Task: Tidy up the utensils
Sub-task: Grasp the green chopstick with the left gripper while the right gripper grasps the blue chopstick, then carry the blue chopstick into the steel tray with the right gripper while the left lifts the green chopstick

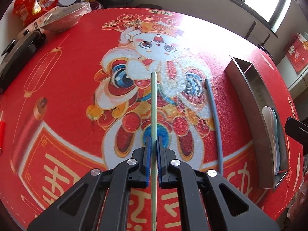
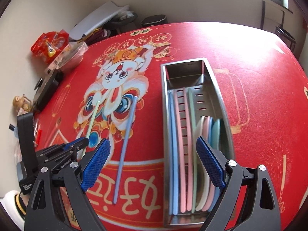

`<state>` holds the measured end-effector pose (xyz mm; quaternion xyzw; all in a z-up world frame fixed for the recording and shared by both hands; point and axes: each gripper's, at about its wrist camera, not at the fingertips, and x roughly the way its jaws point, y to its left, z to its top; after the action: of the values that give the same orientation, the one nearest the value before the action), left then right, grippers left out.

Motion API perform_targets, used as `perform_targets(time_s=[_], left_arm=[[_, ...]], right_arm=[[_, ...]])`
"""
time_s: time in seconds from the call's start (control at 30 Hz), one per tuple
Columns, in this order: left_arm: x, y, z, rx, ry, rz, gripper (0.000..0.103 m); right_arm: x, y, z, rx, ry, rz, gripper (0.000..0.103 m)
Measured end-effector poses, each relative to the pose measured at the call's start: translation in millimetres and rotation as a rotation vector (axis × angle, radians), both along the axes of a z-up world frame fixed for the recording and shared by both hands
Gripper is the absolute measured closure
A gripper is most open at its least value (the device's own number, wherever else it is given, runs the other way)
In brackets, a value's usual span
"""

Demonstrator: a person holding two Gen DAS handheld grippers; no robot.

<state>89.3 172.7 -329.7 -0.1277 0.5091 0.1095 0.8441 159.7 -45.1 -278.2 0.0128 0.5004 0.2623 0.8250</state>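
Note:
My left gripper [image 1: 153, 144] is shut on a pale green chopstick [image 1: 154, 105], which points forward over the red mat; it also shows in the right wrist view [image 2: 93, 115], with the left gripper [image 2: 84, 141] at the left. A blue chopstick [image 1: 214, 115] lies loose on the mat, also seen in the right wrist view [image 2: 126, 138]. The steel utensil tray [image 2: 165, 115] holds blue, pink and green chopsticks [image 2: 181, 144] and several pastel spoons [image 2: 209, 130]. My right gripper [image 2: 154, 163] is open and empty above the tray's near left side.
The red printed mat [image 2: 259, 115] covers the table. A black pan lid [image 1: 17, 50], a wrapped bowl [image 1: 61, 19] and a red snack bag [image 1: 36, 2] sit at the far left. The tray [image 1: 248, 104] stands at the right.

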Motion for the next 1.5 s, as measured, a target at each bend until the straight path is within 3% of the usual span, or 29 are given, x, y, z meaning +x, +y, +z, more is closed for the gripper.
perform_targets(time_s=[0.23,0.3,0.43,0.5,0.87,1.13,1.27,1.5], left_arm=[[-28,43,-1,-0.004,-0.004,0.074,0.098],[-34,52,-3,-0.002,-0.002,0.088,0.098],[-43,68,-7,0.001,0.003,0.108,0.097],[-46,73,-9,0.003,0.005,0.113,0.097],[-49,81,-10,-0.005,-0.018,0.09,0.097],[-53,84,-10,-0.03,-0.027,0.084,0.097],[-54,85,-10,-0.042,-0.034,0.086,0.097],[-55,86,-4,-0.074,-0.057,0.091,0.097]], right_arm=[[-10,58,-12,-0.023,-0.014,0.081,0.016],[-12,71,-21,-0.044,-0.005,0.089,0.035],[-13,87,-42,-0.091,0.017,0.065,0.042],[-13,89,-51,-0.118,0.02,0.04,0.052],[-20,97,-66,-0.206,-0.032,-0.009,0.071],[-19,96,-67,-0.204,-0.052,-0.033,0.084],[-20,96,-67,-0.188,-0.047,-0.026,0.095],[-26,91,-60,-0.131,-0.038,-0.01,0.097]])
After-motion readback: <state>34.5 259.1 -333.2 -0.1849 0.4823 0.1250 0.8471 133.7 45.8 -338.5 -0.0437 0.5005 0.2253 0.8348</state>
